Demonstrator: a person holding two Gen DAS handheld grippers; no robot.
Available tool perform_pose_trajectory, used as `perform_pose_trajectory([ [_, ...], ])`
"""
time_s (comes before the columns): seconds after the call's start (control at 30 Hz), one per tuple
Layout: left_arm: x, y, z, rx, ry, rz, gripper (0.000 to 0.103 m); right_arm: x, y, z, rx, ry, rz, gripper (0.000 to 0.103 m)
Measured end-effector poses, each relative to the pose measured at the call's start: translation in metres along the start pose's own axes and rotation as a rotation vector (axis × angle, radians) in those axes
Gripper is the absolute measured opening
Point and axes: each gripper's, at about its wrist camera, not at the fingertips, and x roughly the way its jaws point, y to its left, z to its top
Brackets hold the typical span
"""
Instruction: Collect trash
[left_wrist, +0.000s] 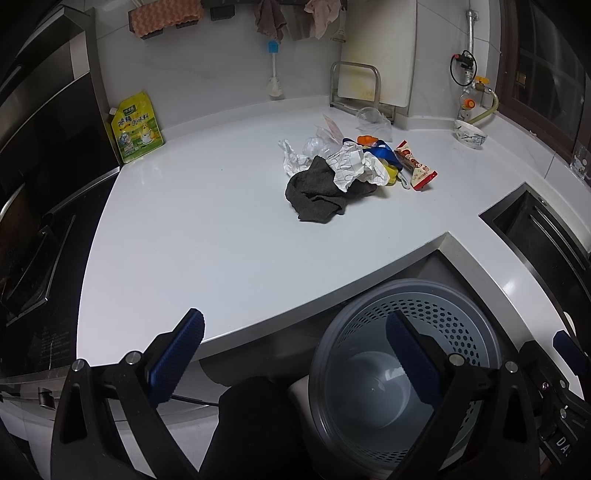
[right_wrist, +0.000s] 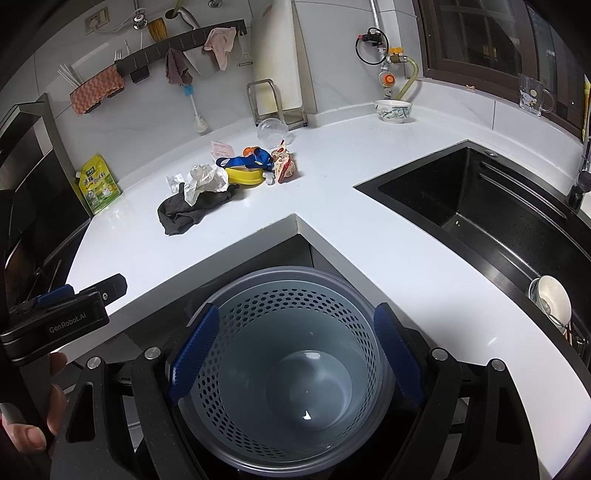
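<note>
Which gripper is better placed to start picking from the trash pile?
Left, marginally. The left gripper is open at the counter edge facing the pile; the right gripper, also open, hangs over the empty bin.

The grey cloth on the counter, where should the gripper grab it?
Probably pinch the grey cloth at its bunched near edge, coming from above on the bin's side. That part lies bare, while crumpled paper covers its far end.
</note>
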Motion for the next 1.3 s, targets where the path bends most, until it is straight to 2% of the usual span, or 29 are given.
perform_pose_trajectory([
  [1.3,-0.0012,0.002,0.0018,0.0,-0.002,0.001,0.097,-0.0018,-0.0012,0.0006,0.001,-0.001,0.002,0.082],
])
